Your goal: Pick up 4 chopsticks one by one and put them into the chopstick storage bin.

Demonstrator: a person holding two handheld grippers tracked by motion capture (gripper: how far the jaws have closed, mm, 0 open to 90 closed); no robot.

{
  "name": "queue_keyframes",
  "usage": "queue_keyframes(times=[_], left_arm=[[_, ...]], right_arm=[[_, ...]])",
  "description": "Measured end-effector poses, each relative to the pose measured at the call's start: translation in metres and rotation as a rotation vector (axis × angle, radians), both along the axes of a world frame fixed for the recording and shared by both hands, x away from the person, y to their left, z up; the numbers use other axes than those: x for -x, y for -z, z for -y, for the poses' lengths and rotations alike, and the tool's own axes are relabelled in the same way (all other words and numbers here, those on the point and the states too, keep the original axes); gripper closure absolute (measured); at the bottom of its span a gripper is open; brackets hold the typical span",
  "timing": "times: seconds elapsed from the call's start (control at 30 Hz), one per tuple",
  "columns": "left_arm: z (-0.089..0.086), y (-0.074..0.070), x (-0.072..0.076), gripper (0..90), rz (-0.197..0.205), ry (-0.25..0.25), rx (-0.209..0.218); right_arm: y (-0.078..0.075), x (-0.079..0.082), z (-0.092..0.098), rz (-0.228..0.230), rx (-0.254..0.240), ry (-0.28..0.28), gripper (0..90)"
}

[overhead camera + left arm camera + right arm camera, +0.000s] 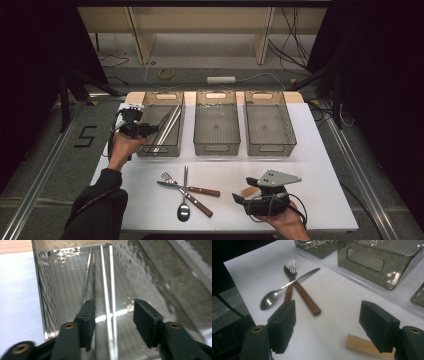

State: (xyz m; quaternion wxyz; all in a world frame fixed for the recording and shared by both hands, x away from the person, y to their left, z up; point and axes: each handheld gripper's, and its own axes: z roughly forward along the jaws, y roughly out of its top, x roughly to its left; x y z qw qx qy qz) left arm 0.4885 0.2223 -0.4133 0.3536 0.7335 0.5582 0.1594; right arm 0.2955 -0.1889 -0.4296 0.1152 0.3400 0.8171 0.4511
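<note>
My left gripper [154, 129] hangs open over the left clear bin [144, 151]. In the left gripper view its black fingers [87, 320] stand apart just above two long shiny metal sticks [108, 282] lying lengthwise in that bin [47, 297]; nothing is between them. The sticks [170, 126] lean along the bin's right side. My right gripper [243, 190] is open low over the table's front right, pointing at a spoon [269, 299], a fork [292, 265] and a wooden-handled knife [305, 298] that lie crossed. A small wooden block [360, 345] lies by its right finger.
Two more clear bins, the middle one [216, 146] and the right one [270, 147], stand in a row at the back of the white table [310, 170]. The crossed cutlery [185, 192] lies at front centre. The block [248, 191] sits beside my right gripper.
</note>
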Motion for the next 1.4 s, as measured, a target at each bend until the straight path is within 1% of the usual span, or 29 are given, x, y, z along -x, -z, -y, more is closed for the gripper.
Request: queue_keyframes(times=[0.07, 0.13, 0.17, 0.2, 0.27, 0.37, 0.4, 0.47, 0.53, 0.6, 0.63, 0.73, 0.87, 0.93, 1.0, 1.17, 1.4], left_arm=[[0.002, -0.003, 0.008, 46.7, 0.01, -0.002, 0.004], [0.003, -0.006, 0.018, 43.3, 0.026, -0.011, 0.02], [0.004, -0.007, 0.021, 42.1, 0.029, -0.01, 0.016], [0.006, -0.009, 0.023, 40.9, 0.023, -0.007, 0.002], [0.007, -0.014, 0.031, 38.6, 0.042, -0.018, 0.01], [0.011, -0.016, 0.041, 36.1, 0.045, -0.004, -0.018], [0.014, -0.015, 0.045, 35.4, 0.049, -0.003, -0.018], [0.017, -0.014, 0.053, 33.2, 0.033, 0.015, -0.012], [0.021, -0.013, 0.058, 31.7, 0.025, 0.031, -0.021], [0.024, -0.013, 0.063, 30.5, 0.028, 0.041, -0.031], [0.025, -0.013, 0.065, 30.0, 0.028, 0.046, -0.032], [0.029, -0.011, 0.073, 28.7, 0.023, 0.067, -0.033], [0.034, -0.007, 0.083, 27.4, 0.015, 0.078, -0.025], [0.036, -0.006, 0.087, 26.9, 0.01, 0.092, -0.022], [0.038, -0.005, 0.091, 25.8, 0.006, 0.094, -0.017], [0.043, -0.003, 0.1, 24.9, 0.005, 0.115, -0.019], [0.049, 0.003, 0.118, 24.4, -0.004, 0.129, -0.027]], right_arm=[[0.0, 0.0, 0.0, 0.0, -0.002, 0.004, 30.7], [0.0, 0.001, 0.001, 0.002, -0.001, 0.005, 30.7], [0.0, 0.001, 0.001, 0.0, -0.001, 0.006, 30.7], [0.0, 0.001, 0.001, 0.0, -0.001, 0.006, 30.7], [0.0, 0.001, 0.001, 0.002, 0.002, 0.005, 30.7], [0.0, 0.001, 0.001, 0.003, 0.004, 0.004, 30.7], [0.0, 0.002, 0.001, 0.003, 0.004, 0.004, 30.7], [0.0, 0.002, 0.001, 0.003, 0.009, 0.004, 30.7], [0.0, 0.002, 0.001, 0.0, 0.006, 0.005, 30.7], [0.0, 0.002, 0.001, 0.0, 0.007, 0.005, 30.6], [0.0, 0.002, 0.001, 0.005, 0.008, 0.007, 30.5], [0.0, 0.002, 0.002, 0.001, 0.001, 0.015, 30.3], [0.0, 0.001, 0.003, 0.004, -0.004, 0.018, 30.0], [0.0, 0.001, 0.003, 0.007, -0.002, 0.018, 29.6], [0.0, 0.001, 0.003, 0.007, -0.002, 0.016, 29.3], [0.001, 0.0, 0.004, 0.01, -0.003, 0.018, 29.0], [0.001, 0.001, 0.004, 0.012, 0.009, 0.015, 28.9]])
